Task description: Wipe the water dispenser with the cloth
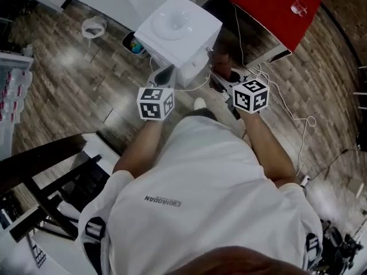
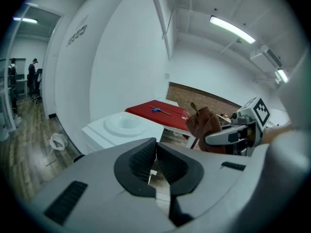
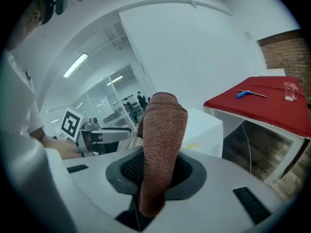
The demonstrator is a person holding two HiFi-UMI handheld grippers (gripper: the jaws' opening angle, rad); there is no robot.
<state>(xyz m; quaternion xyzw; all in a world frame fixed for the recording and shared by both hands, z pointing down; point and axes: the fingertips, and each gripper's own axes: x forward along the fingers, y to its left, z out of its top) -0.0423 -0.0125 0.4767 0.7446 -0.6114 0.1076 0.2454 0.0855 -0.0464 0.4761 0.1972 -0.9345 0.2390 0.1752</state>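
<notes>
The white water dispenser (image 1: 178,30) stands on the wood floor just ahead of both grippers, its round top recess empty. It also shows in the left gripper view (image 2: 124,127) and behind the cloth in the right gripper view (image 3: 206,125). My right gripper (image 1: 221,76) (image 3: 158,171) is shut on a brown cloth (image 3: 163,140) that sticks up between its jaws; the cloth (image 1: 221,59) hangs in the air by the dispenser's front right corner, apart from it. My left gripper (image 1: 164,73) (image 2: 155,149) is shut with nothing in it, near the dispenser's front left corner.
A red table (image 1: 269,4) stands right of the dispenser with a clear glass (image 1: 298,7) and a blue tool (image 3: 245,93) on it. White cables (image 1: 287,107) trail over the floor at right. A white bin (image 1: 93,26) sits at left, dark furniture (image 1: 51,193) at lower left.
</notes>
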